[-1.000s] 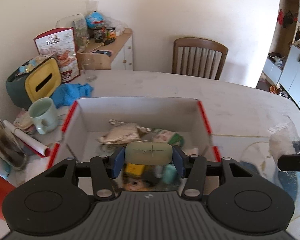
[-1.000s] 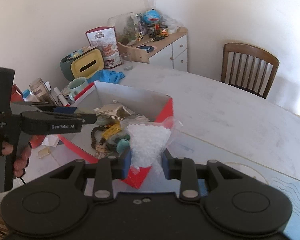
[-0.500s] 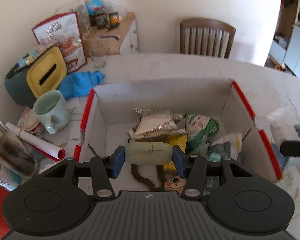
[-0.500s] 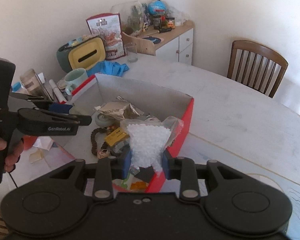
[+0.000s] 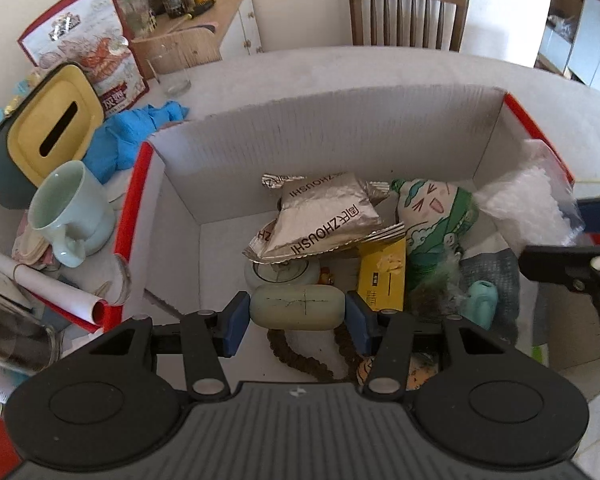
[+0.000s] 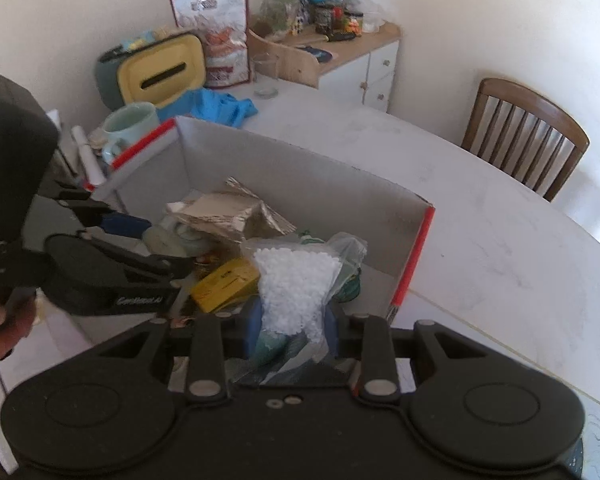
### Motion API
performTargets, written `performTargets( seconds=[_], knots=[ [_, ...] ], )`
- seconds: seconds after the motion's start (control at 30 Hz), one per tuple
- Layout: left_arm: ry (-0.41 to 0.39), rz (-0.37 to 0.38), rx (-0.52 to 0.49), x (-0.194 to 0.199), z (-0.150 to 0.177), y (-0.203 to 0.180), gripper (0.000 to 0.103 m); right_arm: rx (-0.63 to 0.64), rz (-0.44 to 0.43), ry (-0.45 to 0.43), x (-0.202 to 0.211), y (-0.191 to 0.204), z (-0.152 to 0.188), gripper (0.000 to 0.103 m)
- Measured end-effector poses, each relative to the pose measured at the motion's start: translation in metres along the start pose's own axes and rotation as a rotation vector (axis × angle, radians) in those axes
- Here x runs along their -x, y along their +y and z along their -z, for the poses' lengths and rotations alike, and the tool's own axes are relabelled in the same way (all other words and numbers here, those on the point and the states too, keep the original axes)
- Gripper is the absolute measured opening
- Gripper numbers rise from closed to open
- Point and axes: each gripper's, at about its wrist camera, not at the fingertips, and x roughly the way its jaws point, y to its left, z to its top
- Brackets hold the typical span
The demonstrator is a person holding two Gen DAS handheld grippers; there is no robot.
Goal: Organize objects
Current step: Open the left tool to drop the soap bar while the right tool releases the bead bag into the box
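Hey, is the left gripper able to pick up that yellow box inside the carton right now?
Probably not yet: the left gripper is shut on the pale green soap bar, so its jaws are full. The yellow box lies partly under the silver pouch.

The left gripper [image 5: 298, 312] holds a pale green soap bar [image 5: 298, 307] crosswise between its jaws, above the near part of an open cardboard box [image 5: 340, 128] on the table [image 5: 380, 68]. Inside lie a silver foil pouch [image 5: 324, 216], a yellow packet [image 5: 382, 276] and a green cartoon bag [image 5: 432, 220]. A mint mug [image 5: 68, 212] stands left of the box.
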Motion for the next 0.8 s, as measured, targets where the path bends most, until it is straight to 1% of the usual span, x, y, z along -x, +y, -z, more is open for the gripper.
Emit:
performTargets(
  seconds=[0.17,0.43,0.7,0.8],
  knots=[
    [0.027,-0.007,-0.036,-0.011,0.000,-0.003,0.051,0.013,0.025,0.035,-0.022,0.001,-0.001,0.031],
    [0.053,0.002,-0.066,-0.017,0.001,-0.005,0.050,0.041,0.020,0.072,-0.039,0.006,0.000,0.032],
    [0.079,0.013,-0.035,-0.023,0.003,-0.002,0.051,0.031,0.002,0.080,-0.040,0.004,0.002,0.040],
    [0.082,0.016,-0.021,-0.021,0.004,-0.001,0.057,0.037,-0.001,0.077,-0.036,0.005,0.003,0.042]
  ],
)
